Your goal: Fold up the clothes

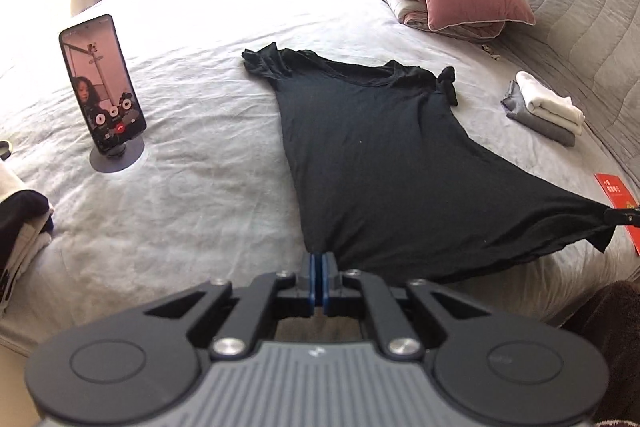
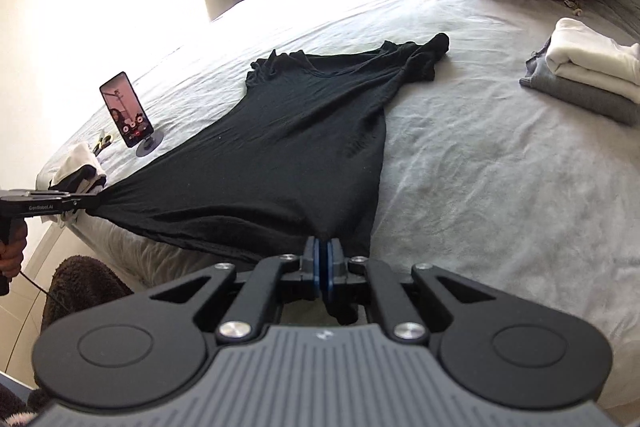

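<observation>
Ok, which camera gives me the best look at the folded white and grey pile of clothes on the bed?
The right wrist view: the folded pile sits large at the right edge, its white layers plainly stacked on the grey piece, though the frame cuts off its far end. The left wrist view shows the whole pile, but smaller and farther off, beyond the black shirt.

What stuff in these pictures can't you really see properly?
- Left wrist view: the red paper is cut off by the right edge and partly covered by the black shirt; its writing is too small to read.
- Left wrist view: the pile of clothes is cut off by the left edge.
- Right wrist view: the small things behind the phone are too tiny to name.
- Both views: the window is washed out by glare.
</observation>
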`<state>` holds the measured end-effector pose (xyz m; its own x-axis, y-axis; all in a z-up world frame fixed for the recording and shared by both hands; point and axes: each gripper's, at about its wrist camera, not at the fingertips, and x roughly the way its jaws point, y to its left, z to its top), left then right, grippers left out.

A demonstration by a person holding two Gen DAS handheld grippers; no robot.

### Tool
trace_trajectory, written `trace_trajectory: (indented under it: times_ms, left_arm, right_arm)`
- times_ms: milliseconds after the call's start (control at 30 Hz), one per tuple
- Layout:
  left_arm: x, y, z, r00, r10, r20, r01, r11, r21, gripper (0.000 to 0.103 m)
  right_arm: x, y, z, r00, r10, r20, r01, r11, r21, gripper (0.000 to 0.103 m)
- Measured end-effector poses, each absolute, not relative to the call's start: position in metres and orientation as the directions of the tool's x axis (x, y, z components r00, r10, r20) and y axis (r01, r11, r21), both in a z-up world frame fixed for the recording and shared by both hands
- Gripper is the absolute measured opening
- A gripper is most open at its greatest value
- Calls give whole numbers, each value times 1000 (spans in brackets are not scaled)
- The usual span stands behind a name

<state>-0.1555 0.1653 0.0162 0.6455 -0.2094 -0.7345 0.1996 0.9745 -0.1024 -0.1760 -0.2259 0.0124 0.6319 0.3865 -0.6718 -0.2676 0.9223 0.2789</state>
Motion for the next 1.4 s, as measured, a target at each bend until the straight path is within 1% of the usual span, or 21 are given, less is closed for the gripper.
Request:
trace_trajectory:
  times_ms: [300,433,533,600,633,700,733,767,800,833,867,967,1133,1400]
  left_arm:
    - [-153,156,-42,518,-155,-841,213,976,-48,3]
    - [-150,149,-63,477,-126,-870,221,975,-20,3]
    - [-147,146,-66,466,-120,-877,226,974,-13,4]
    - [-144,145,-63,455,-130,-881,230,973,-25,6]
    - [-143,145,-60,449,-135,-883,232,972,-31,10]
    - [-141,145,-54,440,-145,-886,236,971,-42,23]
    - [-139,145,-49,442,-149,-884,237,971,-45,35]
    - [-136,145,-44,447,-152,-881,237,970,-46,41]
    - [-134,145,-39,453,-155,-878,238,970,-48,41]
    - [-130,145,-35,458,-155,-875,235,971,-49,43]
    - [-125,145,-31,465,-155,-872,230,972,-50,47]
    - [-103,142,-21,486,-157,-860,212,976,-59,50]
    - [-55,126,-13,508,-176,-843,203,976,-81,51]
    - [37,83,-13,535,-195,-822,202,974,-99,52]
  right_arm:
    - [-177,-218,-35,520,340,-783,-256,937,237,5]
    - [-173,-215,-56,468,323,-823,-240,942,234,5]
    - [-169,-213,-63,442,334,-832,-232,939,254,6]
    - [-167,-213,-57,447,357,-820,-235,932,277,9]
    - [-165,-213,-54,451,368,-813,-237,928,289,14]
    - [-162,-214,-45,463,381,-801,-240,923,300,14]
    - [-160,-215,-41,469,387,-794,-242,921,305,15]
    - [-156,-217,-37,475,391,-788,-241,919,311,17]
    - [-152,-219,-33,482,394,-782,-237,918,317,26]
    - [-147,-222,-29,494,394,-775,-233,919,318,40]
    - [-141,-224,-25,506,391,-769,-229,920,317,43]
    - [-118,-232,-15,536,380,-754,-210,925,318,43]
    - [-69,-248,-5,576,375,-726,-172,924,341,43]
    - [21,-273,-6,617,368,-695,-128,919,373,43]
